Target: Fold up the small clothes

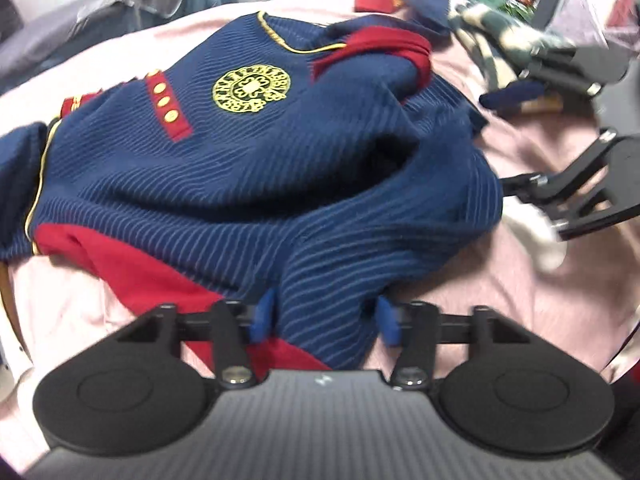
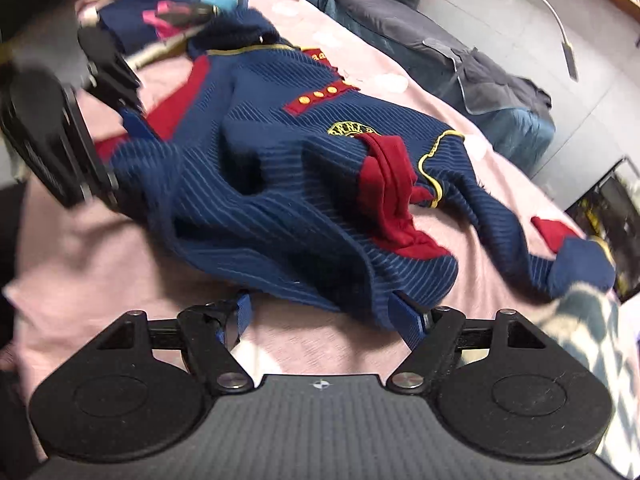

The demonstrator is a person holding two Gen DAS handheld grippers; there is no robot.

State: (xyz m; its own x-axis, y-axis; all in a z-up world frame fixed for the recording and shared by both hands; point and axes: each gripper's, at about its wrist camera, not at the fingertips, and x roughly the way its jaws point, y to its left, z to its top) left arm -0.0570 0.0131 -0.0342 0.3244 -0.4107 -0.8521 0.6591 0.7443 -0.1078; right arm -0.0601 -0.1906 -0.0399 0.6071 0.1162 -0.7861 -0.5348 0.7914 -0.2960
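Observation:
A small navy ribbed sweater (image 1: pixel 248 168) with red panels, gold buttons and a yellow round crest lies crumpled on a pink sheet (image 1: pixel 560 296). My left gripper (image 1: pixel 326 318) is open, its blue pads either side of a navy fold at the sweater's near hem. In the right wrist view the sweater (image 2: pixel 280 184) lies bunched, one sleeve trailing right. My right gripper (image 2: pixel 328 312) is open at the sweater's near edge, with cloth lying over the right pad. The left gripper (image 2: pixel 132 120) shows at the left of that view, the right gripper (image 1: pixel 516 138) at the right of the left wrist view.
A pile of other small clothes (image 2: pixel 160 12) lies at the far end of the pink sheet. A patterned green and white garment (image 1: pixel 500 36) lies beyond the sweater. Grey and blue bedding (image 2: pixel 460 64) lies beside the sheet on the right.

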